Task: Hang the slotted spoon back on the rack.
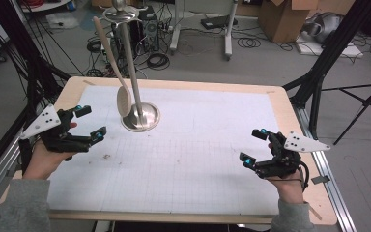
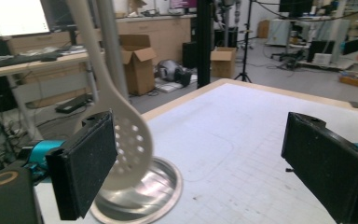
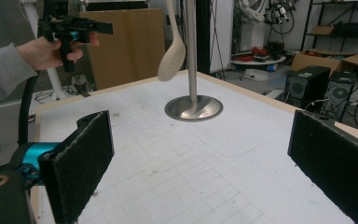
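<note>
Slotted spoon [image 1: 111, 63] hangs just beyond the left gripper's [image 1: 88, 122] spread jaws

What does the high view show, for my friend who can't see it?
A pale slotted plastic spoon hangs from a shiny metal stand on a white gridded table. The left gripper and right gripper wait open at either side.

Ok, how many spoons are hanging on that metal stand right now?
1. A single pale slotted spoon hangs from the top of the stand, its bowl just above the round base, near the left gripper. No other is visible.
</note>
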`<state>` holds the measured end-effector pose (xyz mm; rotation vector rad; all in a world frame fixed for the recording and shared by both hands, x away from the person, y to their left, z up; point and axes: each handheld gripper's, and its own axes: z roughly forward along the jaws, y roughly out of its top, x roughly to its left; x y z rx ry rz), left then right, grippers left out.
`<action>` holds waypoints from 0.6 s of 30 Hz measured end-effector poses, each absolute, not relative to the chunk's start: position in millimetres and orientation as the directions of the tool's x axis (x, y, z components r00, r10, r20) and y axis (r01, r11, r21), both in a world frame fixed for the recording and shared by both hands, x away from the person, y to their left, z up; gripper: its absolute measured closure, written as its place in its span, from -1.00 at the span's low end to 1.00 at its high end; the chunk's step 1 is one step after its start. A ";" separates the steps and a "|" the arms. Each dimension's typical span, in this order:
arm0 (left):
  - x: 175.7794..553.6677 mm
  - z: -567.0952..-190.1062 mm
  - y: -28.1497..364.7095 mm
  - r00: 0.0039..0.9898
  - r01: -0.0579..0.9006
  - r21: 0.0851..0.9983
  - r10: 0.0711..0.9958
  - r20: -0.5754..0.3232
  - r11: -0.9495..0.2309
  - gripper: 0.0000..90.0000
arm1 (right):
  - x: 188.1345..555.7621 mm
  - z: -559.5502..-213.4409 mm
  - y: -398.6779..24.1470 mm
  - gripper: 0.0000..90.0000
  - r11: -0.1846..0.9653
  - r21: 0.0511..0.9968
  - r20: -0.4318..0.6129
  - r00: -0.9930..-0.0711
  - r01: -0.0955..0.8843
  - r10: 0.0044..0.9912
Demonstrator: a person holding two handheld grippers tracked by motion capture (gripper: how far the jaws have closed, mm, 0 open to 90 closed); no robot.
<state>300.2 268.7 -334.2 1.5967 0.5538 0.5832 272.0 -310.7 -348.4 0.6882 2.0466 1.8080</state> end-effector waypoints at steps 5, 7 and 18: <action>291.4 -338.2 265.0 0.751 0.013 0.994 0.657 0.063 -0.110 -0.76 | 271.6 -348.3 -310.6 -0.88 0.082 0.987 0.073 -0.831 0.141 0.551; 288.2 -340.2 263.4 0.744 0.012 0.993 0.664 0.071 -0.120 -0.76 | 271.6 -348.3 -310.7 -0.88 0.082 0.987 0.072 -0.831 0.140 0.551; 276.6 -356.7 264.7 0.676 0.064 0.992 0.736 0.036 -0.107 -0.76 | 272.1 -349.5 -312.5 -0.88 0.080 0.987 0.074 -0.828 0.142 0.557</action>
